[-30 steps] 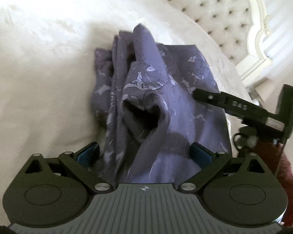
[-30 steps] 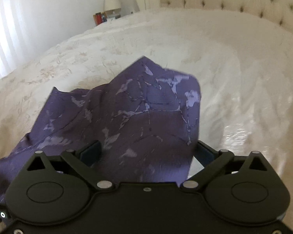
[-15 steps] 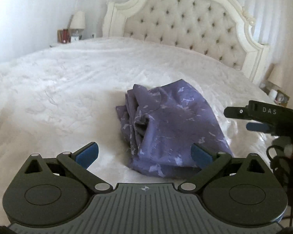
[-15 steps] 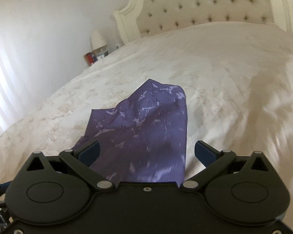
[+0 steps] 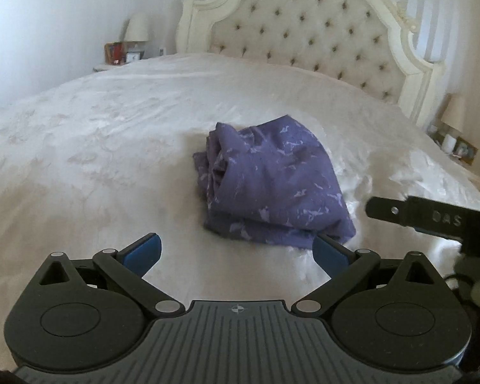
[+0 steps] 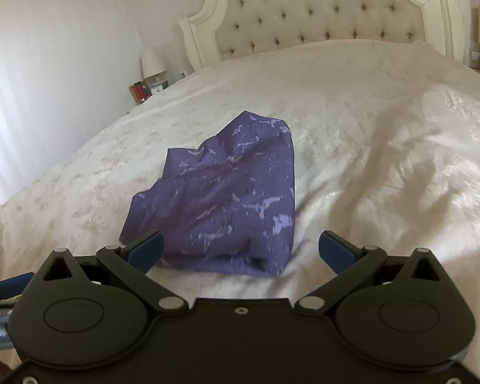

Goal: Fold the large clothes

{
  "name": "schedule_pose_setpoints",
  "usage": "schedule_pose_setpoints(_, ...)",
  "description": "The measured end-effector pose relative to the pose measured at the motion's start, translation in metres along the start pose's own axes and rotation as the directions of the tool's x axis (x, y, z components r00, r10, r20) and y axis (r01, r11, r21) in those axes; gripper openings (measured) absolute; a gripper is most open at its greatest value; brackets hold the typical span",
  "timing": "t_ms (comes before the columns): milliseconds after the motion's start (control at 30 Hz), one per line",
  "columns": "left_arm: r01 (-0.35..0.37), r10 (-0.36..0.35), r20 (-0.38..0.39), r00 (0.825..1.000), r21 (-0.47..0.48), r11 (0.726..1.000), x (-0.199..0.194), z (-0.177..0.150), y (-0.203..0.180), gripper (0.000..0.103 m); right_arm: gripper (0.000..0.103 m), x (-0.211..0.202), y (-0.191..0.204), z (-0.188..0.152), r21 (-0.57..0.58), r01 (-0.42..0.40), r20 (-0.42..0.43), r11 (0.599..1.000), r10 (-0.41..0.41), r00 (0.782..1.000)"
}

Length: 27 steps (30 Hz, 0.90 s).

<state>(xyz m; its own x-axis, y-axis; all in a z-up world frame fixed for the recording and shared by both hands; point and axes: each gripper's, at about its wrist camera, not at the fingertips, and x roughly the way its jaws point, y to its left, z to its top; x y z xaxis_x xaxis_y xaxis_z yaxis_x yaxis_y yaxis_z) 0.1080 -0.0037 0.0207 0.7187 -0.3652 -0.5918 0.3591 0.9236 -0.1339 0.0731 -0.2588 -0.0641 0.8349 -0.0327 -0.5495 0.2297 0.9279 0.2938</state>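
A purple patterned garment (image 5: 268,185) lies folded in a loose bundle on the white bedspread (image 5: 80,160). It also shows in the right wrist view (image 6: 227,204). My left gripper (image 5: 236,252) is open and empty, just short of the bundle's near edge. My right gripper (image 6: 240,249) is open and empty, with the bundle's near edge lying between its fingers below. The right gripper's finger (image 5: 400,212) shows at the right of the left wrist view, beside the bundle.
A tufted cream headboard (image 5: 320,32) stands at the far end of the bed. A nightstand with a lamp (image 5: 137,28) is at the far left. Another lamp and small items (image 5: 454,128) stand at the right.
Both grippers have pulled back and away from the garment. It was close up between the fingers a second ago and now lies apart on the bed as a folded bundle.
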Motion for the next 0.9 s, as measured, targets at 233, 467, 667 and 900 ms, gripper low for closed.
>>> schedule_pose_setpoints(233, -0.041, 0.041, -0.008, 0.999, 0.017, 0.999, -0.009, -0.006, -0.008, 0.102, 0.102, -0.028, 0.005, -0.019, -0.031, 0.034, -0.041, 0.999, -0.035, 0.999)
schedule_pose_setpoints(467, -0.074, 0.074, -0.004, 0.997, 0.034, 0.997, -0.017, -0.009, -0.015, 0.102, 0.102, -0.046, 0.008, -0.028, -0.049, 0.061, -0.036, 0.997, -0.063, 0.997)
schedule_pose_setpoints(667, -0.102, 0.101, 0.005, 0.995, 0.045, 0.994, -0.023, -0.009, -0.018, 0.102, 0.102, -0.05, 0.014, -0.029, -0.08, 0.097, -0.019, 0.992, -0.099, 0.995)
schedule_pose_setpoints(900, -0.172, 0.172, 0.01, 0.985, 0.07, 0.983, -0.027, -0.009, -0.023, 0.102, 0.102, -0.052, 0.016, -0.03, -0.088, 0.114, -0.01, 0.99, -0.116, 0.993)
